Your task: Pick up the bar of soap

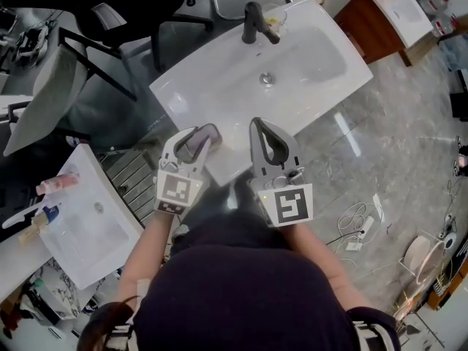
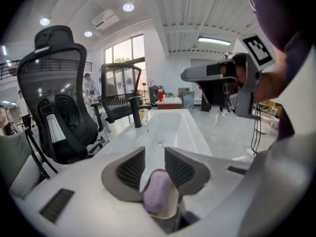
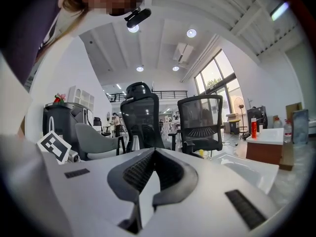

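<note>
A pale purple bar of soap sits deep between the grey pads of my left gripper, which is shut on it and holds it in the air. In the head view the bar of soap shows inside the left gripper, just over the front edge of the white sink. My right gripper hovers beside it over the same edge, its jaws shut with the tips touching and nothing between them. The right gripper points toward the chairs.
A black faucet stands at the sink's far rim, with the drain in the basin. A second white basin with bottles lies at the left. Black office chairs stand behind. A wooden cabinet and floor cables are at the right.
</note>
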{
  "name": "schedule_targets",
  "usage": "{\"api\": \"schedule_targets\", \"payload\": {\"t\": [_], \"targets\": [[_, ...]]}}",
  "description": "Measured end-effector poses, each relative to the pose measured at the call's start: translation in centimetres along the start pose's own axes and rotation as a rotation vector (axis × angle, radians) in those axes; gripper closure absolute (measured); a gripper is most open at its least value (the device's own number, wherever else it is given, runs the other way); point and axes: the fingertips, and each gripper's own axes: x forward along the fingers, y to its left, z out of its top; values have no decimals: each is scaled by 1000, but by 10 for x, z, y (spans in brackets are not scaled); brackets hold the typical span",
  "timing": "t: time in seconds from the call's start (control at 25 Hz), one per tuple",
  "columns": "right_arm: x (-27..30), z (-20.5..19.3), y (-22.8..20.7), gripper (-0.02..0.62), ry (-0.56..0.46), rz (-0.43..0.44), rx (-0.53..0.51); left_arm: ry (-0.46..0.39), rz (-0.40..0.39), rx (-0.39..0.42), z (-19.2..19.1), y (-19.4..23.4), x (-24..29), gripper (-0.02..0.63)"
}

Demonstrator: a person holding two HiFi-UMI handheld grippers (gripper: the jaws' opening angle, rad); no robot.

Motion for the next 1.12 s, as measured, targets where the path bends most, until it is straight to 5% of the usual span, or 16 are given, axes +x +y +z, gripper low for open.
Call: {"api": "schedule_targets", "payload": {"t": [0.44, 1.12], "targets": [[-8, -15, -11, 578, 70, -67, 19, 293, -184, 113, -59, -13, 21, 465], [-8, -9, -19, 578, 13, -86, 24, 548, -292, 246, -94, -21, 37, 431]]}}
